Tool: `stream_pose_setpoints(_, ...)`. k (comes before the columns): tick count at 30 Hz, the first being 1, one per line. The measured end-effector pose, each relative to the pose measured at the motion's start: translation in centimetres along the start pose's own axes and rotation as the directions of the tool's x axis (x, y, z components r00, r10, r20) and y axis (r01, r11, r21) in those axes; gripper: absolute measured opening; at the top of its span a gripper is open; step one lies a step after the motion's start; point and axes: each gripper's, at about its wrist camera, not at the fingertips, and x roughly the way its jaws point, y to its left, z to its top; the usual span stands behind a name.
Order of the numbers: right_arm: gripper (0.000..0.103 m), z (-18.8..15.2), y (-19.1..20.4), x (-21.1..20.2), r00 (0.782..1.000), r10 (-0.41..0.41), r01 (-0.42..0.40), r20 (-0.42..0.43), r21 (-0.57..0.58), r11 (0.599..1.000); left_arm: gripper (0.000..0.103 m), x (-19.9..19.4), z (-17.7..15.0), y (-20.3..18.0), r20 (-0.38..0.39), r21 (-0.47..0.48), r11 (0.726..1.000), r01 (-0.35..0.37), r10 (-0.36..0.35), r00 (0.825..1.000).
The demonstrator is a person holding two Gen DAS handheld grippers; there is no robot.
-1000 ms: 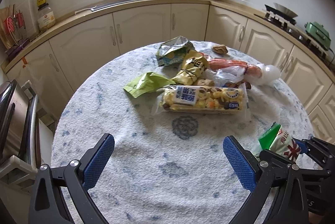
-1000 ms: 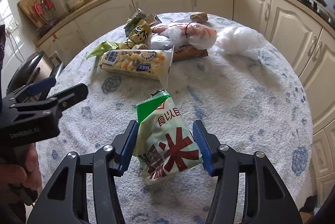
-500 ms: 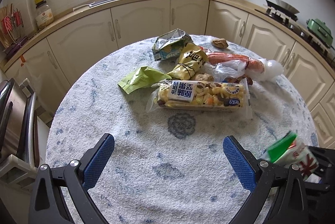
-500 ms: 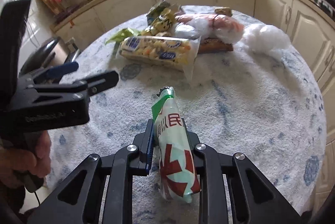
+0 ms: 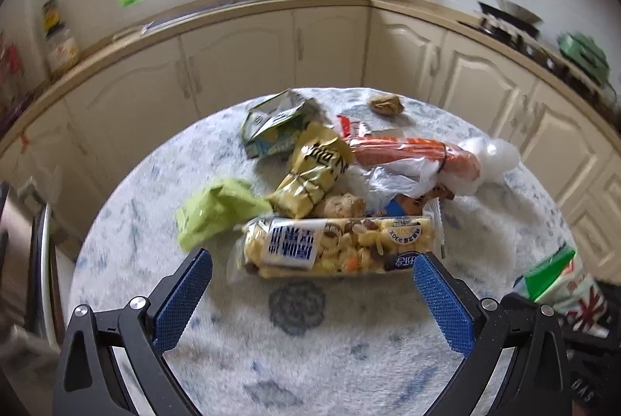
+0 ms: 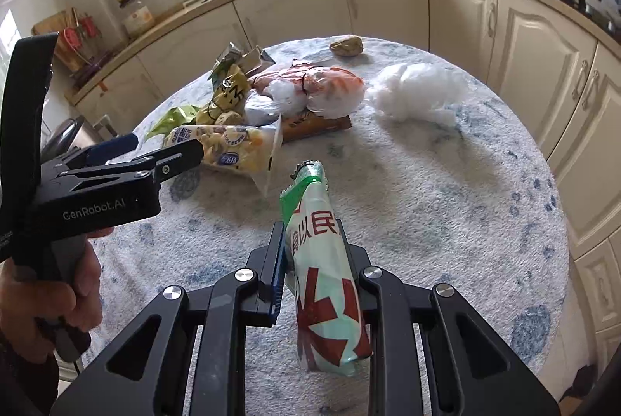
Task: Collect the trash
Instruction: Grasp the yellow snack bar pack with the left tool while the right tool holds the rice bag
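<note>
My right claw (image 6: 314,260) is clamped narrow on a pale green snack wrapper (image 6: 330,284) with red characters, its green torn top sticking up past my fingertips and its bottom end hanging toward the camera, clear of the tabletop (image 6: 446,221). My left claw (image 5: 310,284) stands wide with nothing between its blue pads (image 5: 182,303), low over the blue-patterned cloth; from my right camera I can see it side-on with a hand (image 6: 58,303) wrapped around its grip. Just beyond the left claw's tips lies a long clear bag of mixed snacks (image 5: 337,249), lengthwise across my view. Behind that bag, a crumpled light green wrapper (image 5: 217,214) sits to the left, a yellow packet with black lettering (image 5: 314,175) leans in the middle, and a small brownish lump (image 5: 343,206) rests against it, though the left view is blurred and I cannot tell what it is. Farther back a silvery blue-green packet (image 5: 275,128) lies open, and to its right an orange-red item in thin clear plastic (image 5: 411,154) stretches toward a puffy white bag (image 6: 419,93). A small brown object (image 6: 346,47) sits alone near the far edge. Past the table, cream cabinets (image 6: 388,4) curve under a counter with a sink and window.
</note>
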Motion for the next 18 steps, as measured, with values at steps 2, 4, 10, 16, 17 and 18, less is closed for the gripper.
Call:
stream_pose_setpoints(2, 0.02, 0.1, -0.1, 0.1, 1.0, 0.003, -0.003, -0.001, 0.005, 1.0, 0.102, 0.5, -0.1, -0.6, -0.004, 0.117, 0.993, -0.027, 0.027, 1.0)
stream_pose_setpoints(4, 0.02, 0.1, -0.1, 0.2, 1.0, 0.002, -0.002, -0.003, 0.006, 1.0, 0.102, 0.9, -0.5, -1.1, 0.0, 0.224, 0.974, -0.027, 0.028, 1.0)
stream_pose_setpoints(10, 0.02, 0.0, 0.2, 0.4, 1.0, -0.01, 0.01, -0.008, 0.016, 1.0, 0.101, 4.0, -1.7, -3.7, -0.025, 0.568, 0.822, 0.025, -0.014, 1.0)
stream_pose_setpoints(16, 0.021, 0.0, 0.7, -0.4, 0.999, -0.042, 0.042, 0.003, 0.029, 0.999, 0.054, 4.1, -1.7, -3.2, -0.111, 0.566, 0.802, 0.188, -0.152, 0.982)
stream_pose_setpoints(17, 0.021, -0.1, 0.6, -0.6, 0.999, -0.047, 0.046, 0.006, 0.035, 0.998, 0.05, 3.9, -1.8, -3.0, -0.129, 0.534, 0.817, 0.219, -0.177, 0.976)
stream_pose_setpoints(18, 0.021, -0.2, 0.5, -0.8, 0.999, -0.052, 0.052, 0.009, 0.041, 0.998, 0.044, 3.7, -1.9, -2.7, -0.149, 0.505, 0.825, 0.253, -0.205, 0.967)
